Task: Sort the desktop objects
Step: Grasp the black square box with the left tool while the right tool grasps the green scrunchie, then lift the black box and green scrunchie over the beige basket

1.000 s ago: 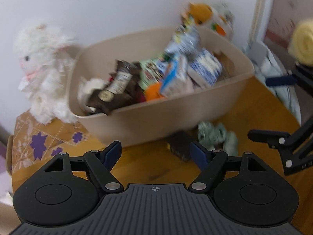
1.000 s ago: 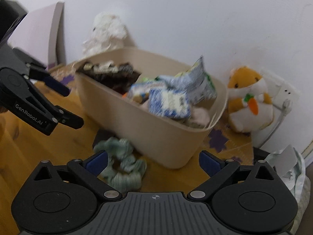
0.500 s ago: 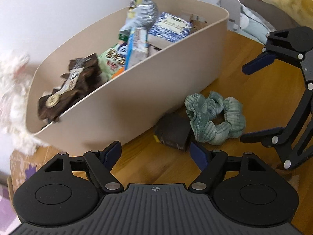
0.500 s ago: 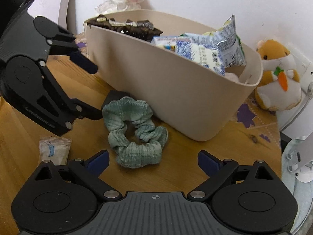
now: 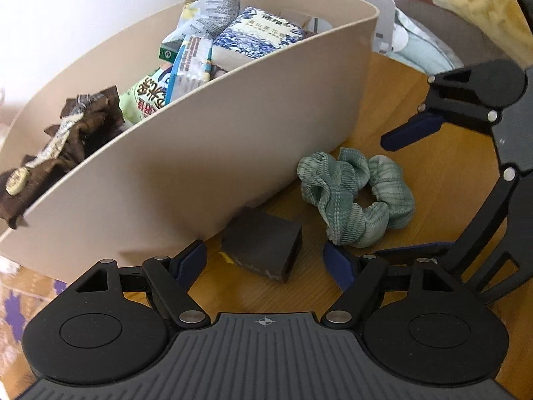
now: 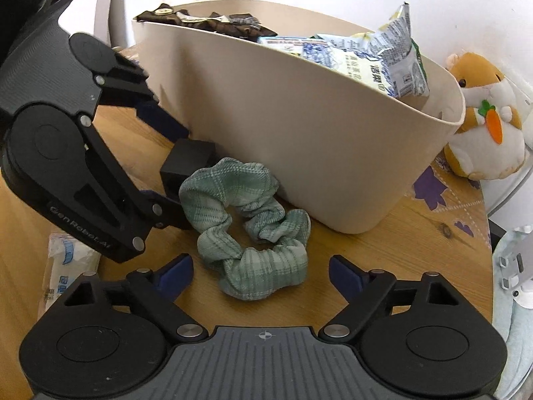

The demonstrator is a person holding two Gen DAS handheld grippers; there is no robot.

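Observation:
A green plaid scrunchie (image 6: 246, 220) lies on the wooden table against the beige bin (image 6: 299, 126). My right gripper (image 6: 260, 271) hangs low over it, open, jaws closing, with the scrunchie's near end between the pads (image 6: 176, 270) and untouched. A small dark block (image 5: 263, 246) rests at the foot of the bin (image 5: 200, 153), left of the scrunchie (image 5: 356, 196). My left gripper (image 5: 265, 261) stands open with the block between its fingertips, apart from both. Each view shows the other tool: the right gripper (image 5: 379, 196) and the left gripper (image 6: 173, 166).
The bin holds several snack packets (image 5: 206, 16) and a brown bow clip (image 5: 66, 133). A hamster plush (image 6: 483, 126) sits on a purple-flowered mat (image 6: 443, 193) at the right. A white sachet (image 6: 66, 263) lies under the left tool. The table's right edge is close.
Both grippers have sunk toward the table. The left one rolled and now straddles the dark block. The right one's jaws have narrowed a little around the scrunchie.

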